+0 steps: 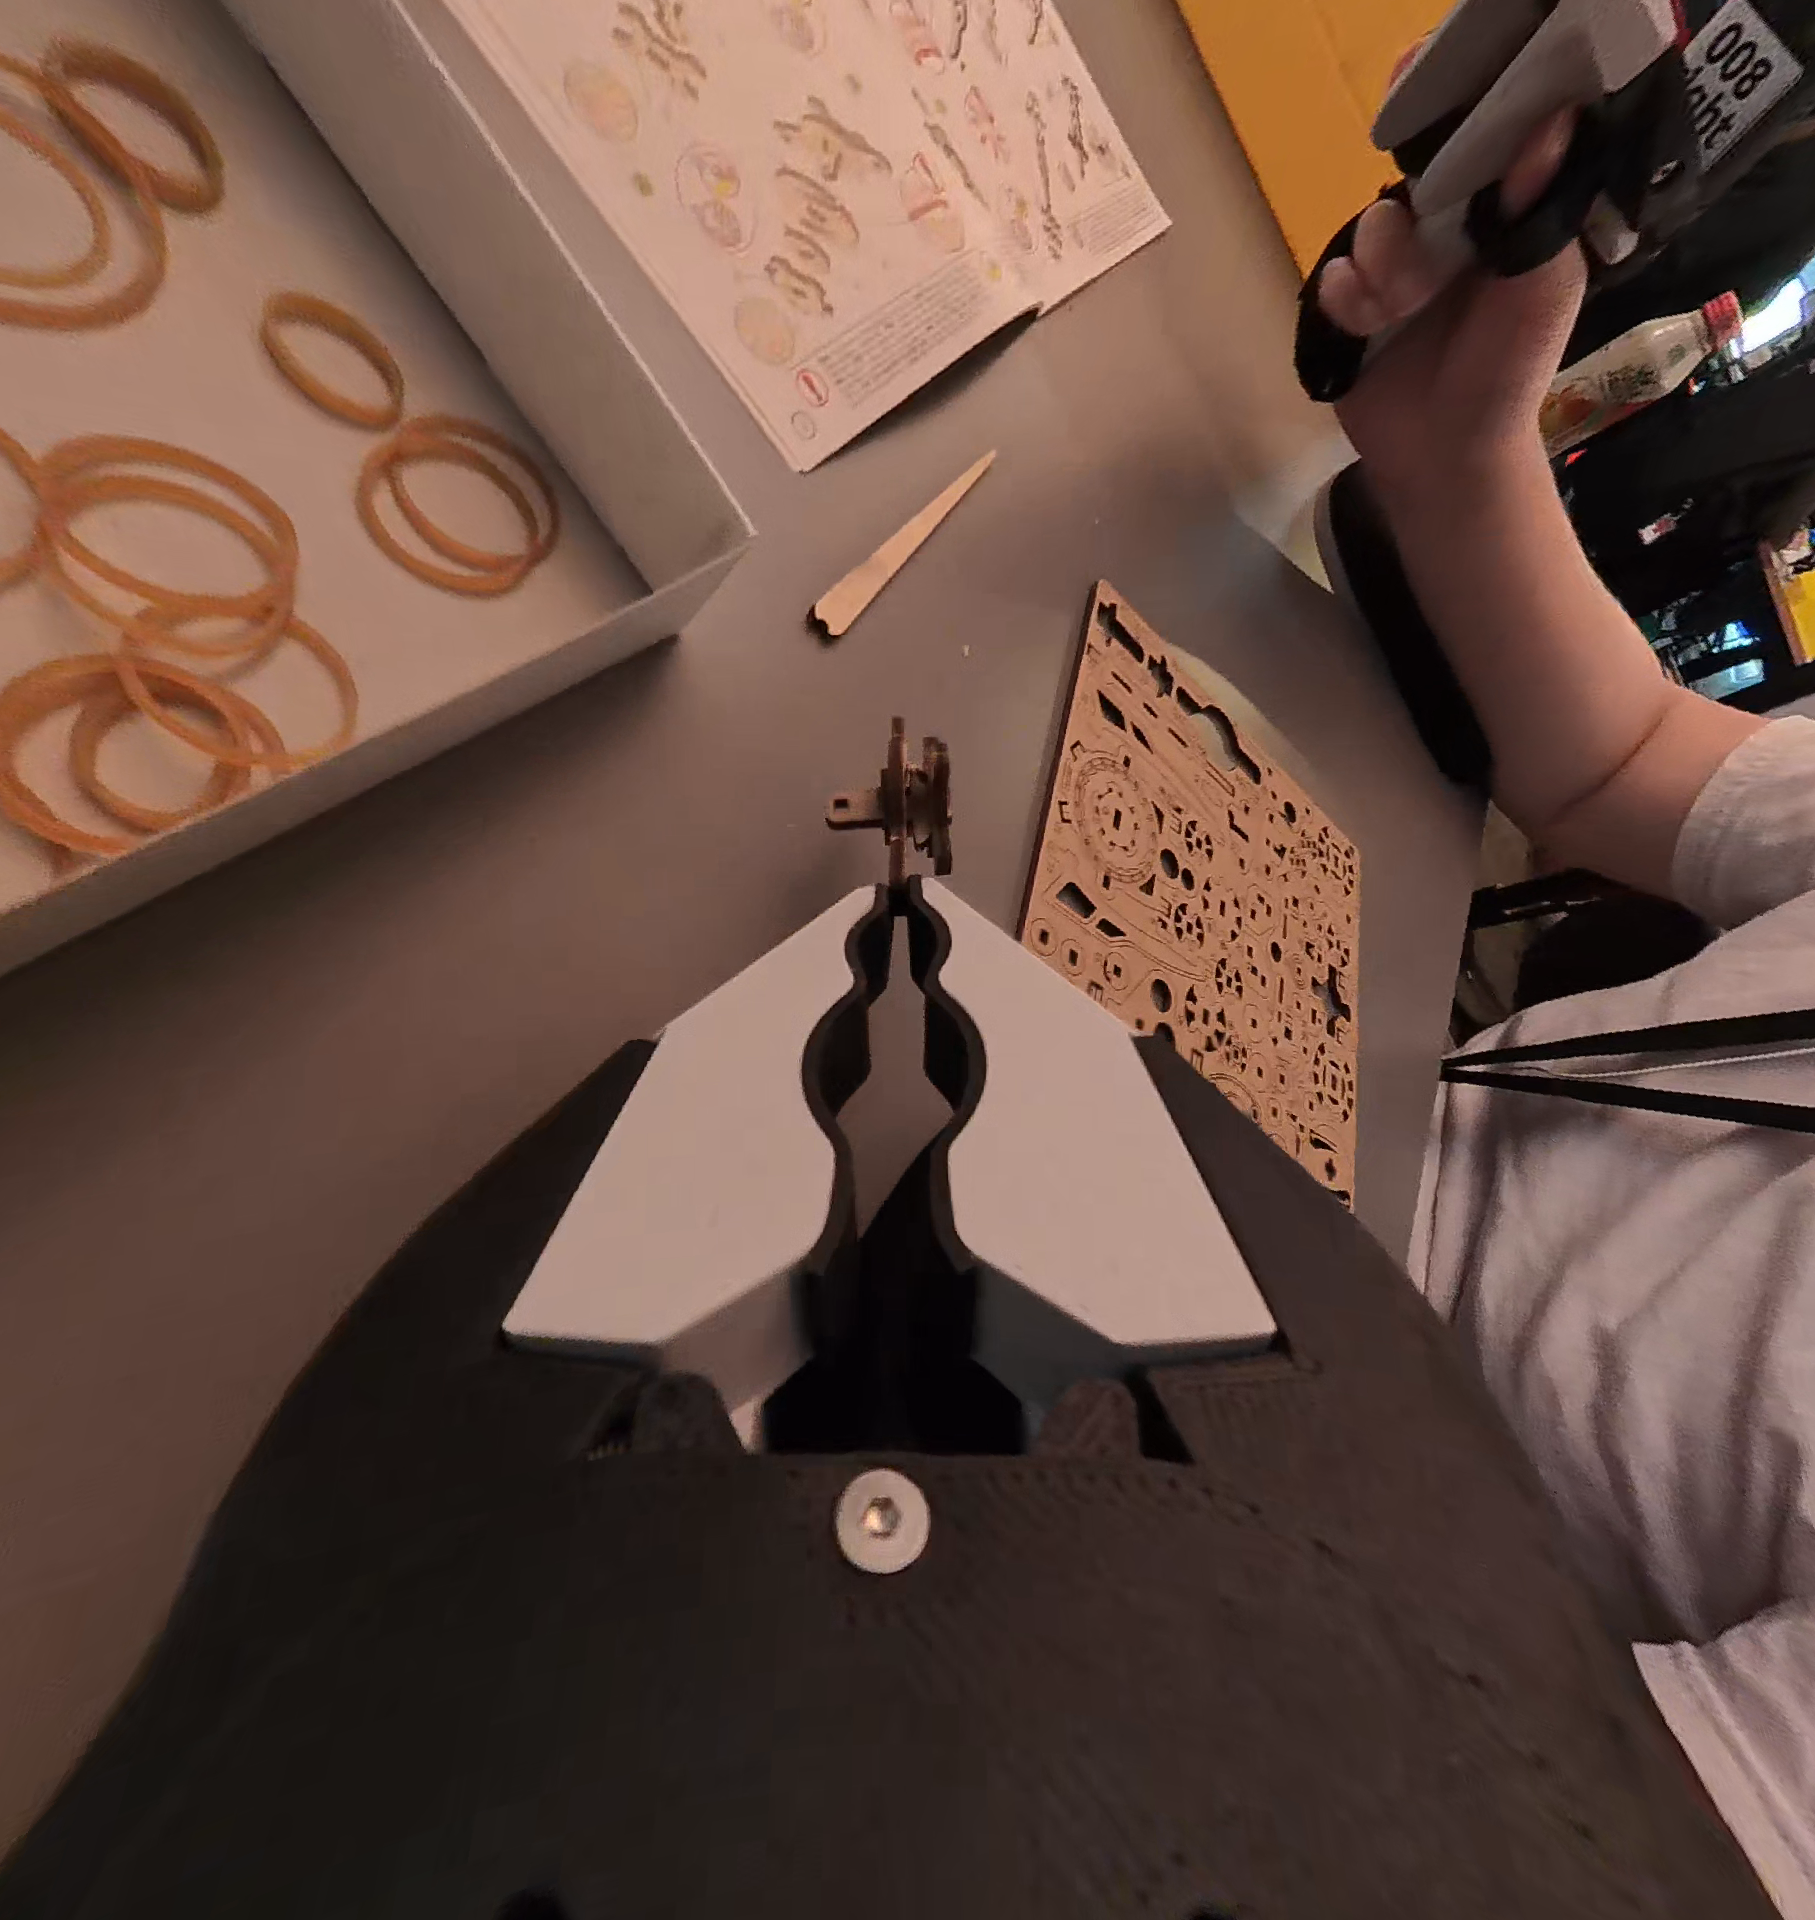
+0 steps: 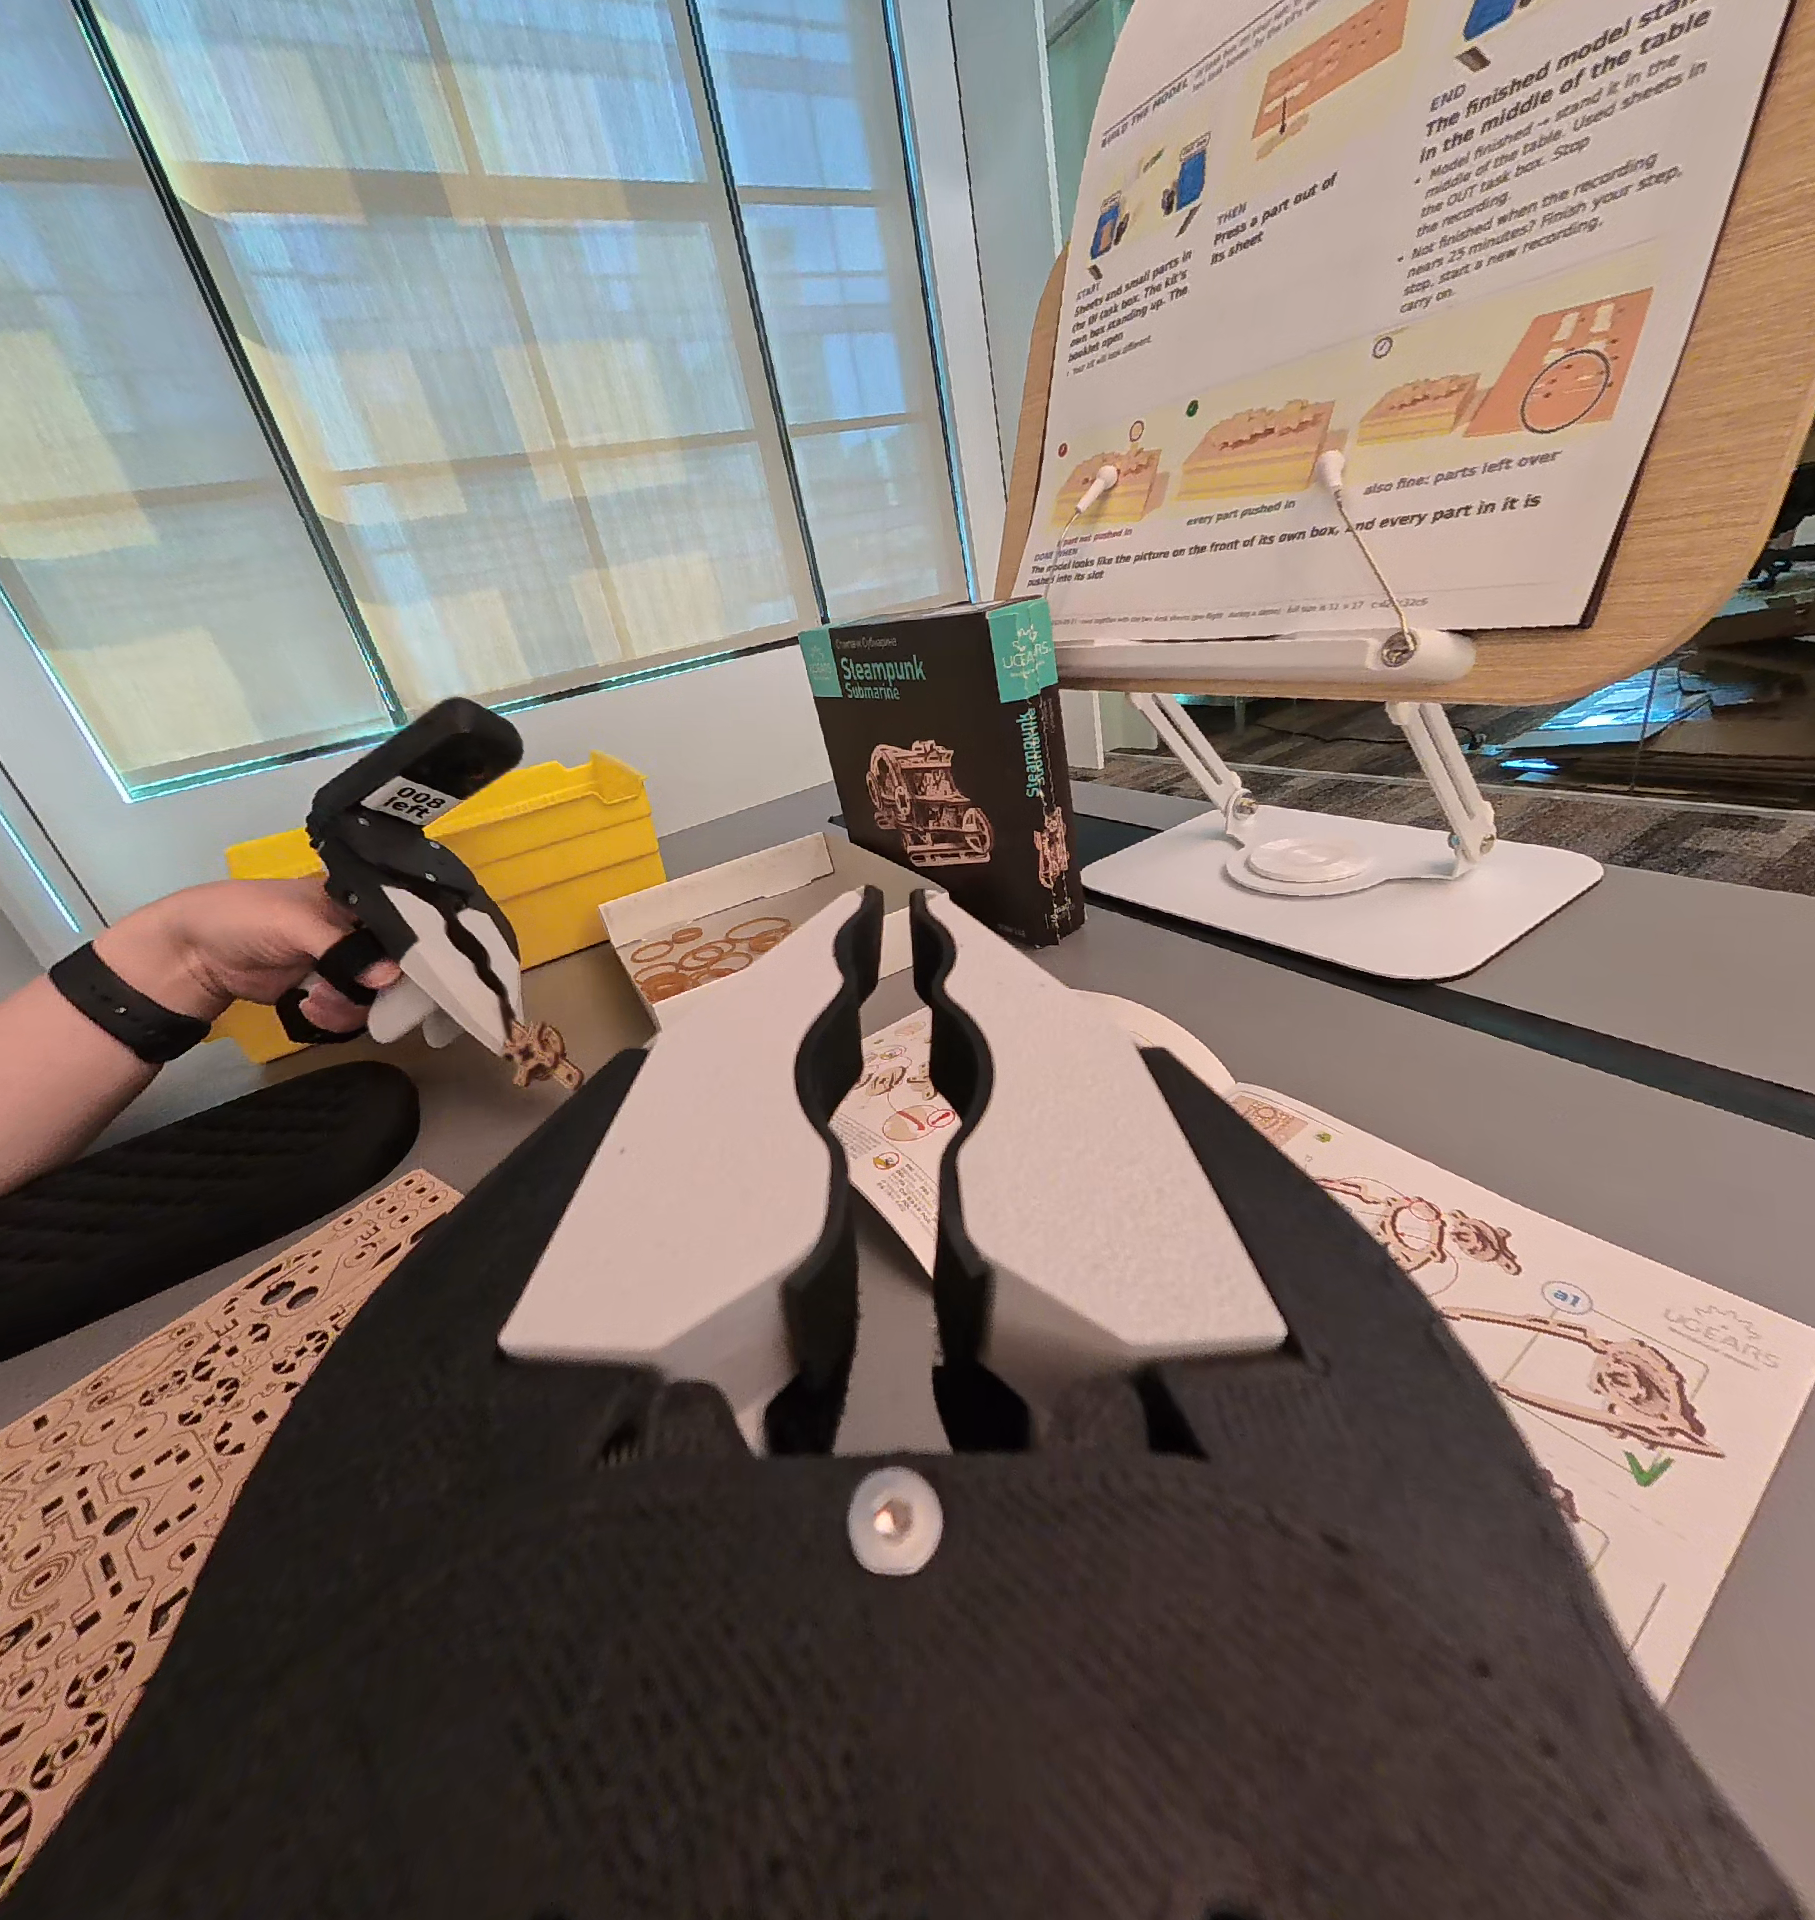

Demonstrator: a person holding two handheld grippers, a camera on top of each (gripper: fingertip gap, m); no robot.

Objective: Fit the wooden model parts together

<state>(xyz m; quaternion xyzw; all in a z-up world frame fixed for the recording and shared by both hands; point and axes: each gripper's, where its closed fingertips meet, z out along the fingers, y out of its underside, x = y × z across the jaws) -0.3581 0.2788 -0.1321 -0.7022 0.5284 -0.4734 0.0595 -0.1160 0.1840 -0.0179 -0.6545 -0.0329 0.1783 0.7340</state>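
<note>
Left wrist view: the left gripper [image 1: 898, 888] pinches a small wooden gear assembly [image 1: 908, 800] by its lower edge, the tips closed tight on it and holding it clear above the grey table [image 1: 363, 1039]. Just to its right a punched-out wooden parts sheet [image 1: 1204, 894] lies flat; a pointed wooden stick [image 1: 898, 551] rests beyond, between a white box [image 1: 529, 312] holding rubber bands [image 1: 176, 540] and the open instruction booklet [image 1: 830, 208]. The right gripper [image 2: 895, 909], raised off the table, holds nothing, its fingers a narrow gap apart. From the right wrist view the kit's dark box [image 2: 944, 769] stands upright beside a white book stand [image 2: 1339, 862], with a yellow bin [image 2: 539, 842] behind the left gripper.
</note>
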